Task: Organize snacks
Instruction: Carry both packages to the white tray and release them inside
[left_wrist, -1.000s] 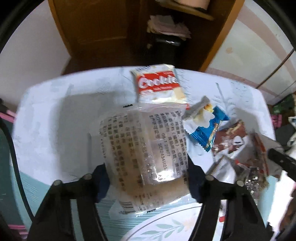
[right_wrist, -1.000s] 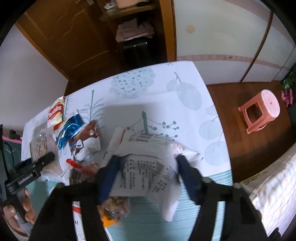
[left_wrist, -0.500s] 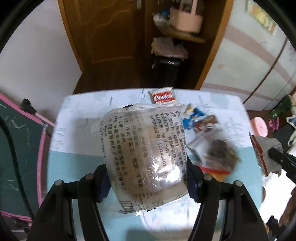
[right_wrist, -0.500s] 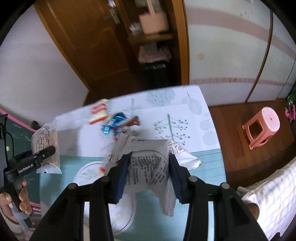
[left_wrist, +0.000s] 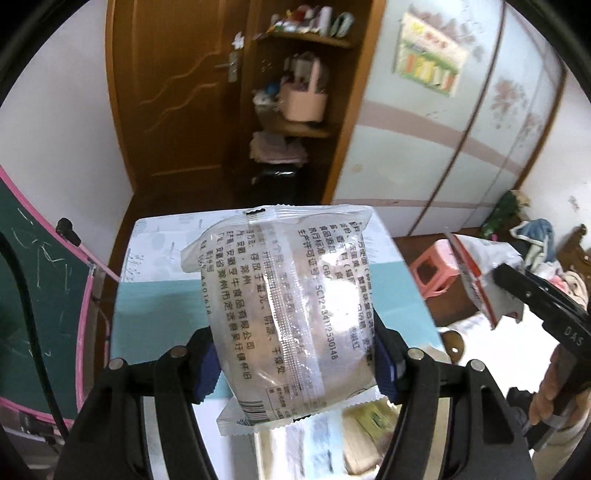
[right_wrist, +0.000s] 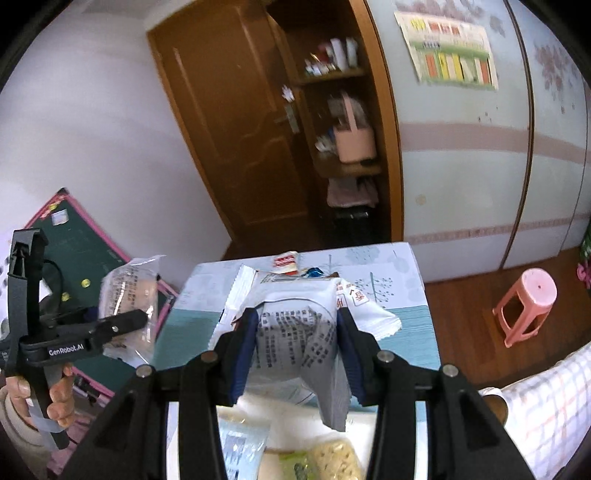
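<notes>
Two tongs clench: my left tongs (left_wrist: 295, 363) grip a clear printed snack packet (left_wrist: 286, 306) mid-frame, my right tongs (right_wrist: 295, 350) a white crumpled snack packet (right_wrist: 299, 332).

clear printed snack pack (left_wrist: 291, 314) upright, held off the table; white crumpled snack packet (right_wrist: 299, 332) also held aloft

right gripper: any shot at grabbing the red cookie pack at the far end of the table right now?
Probably not as things stand. The right gripper is shut on a white snack packet, so its fingers are occupied, and it is held well above the table. The red cookie pack lies far off, partly hidden behind that packet.
</notes>
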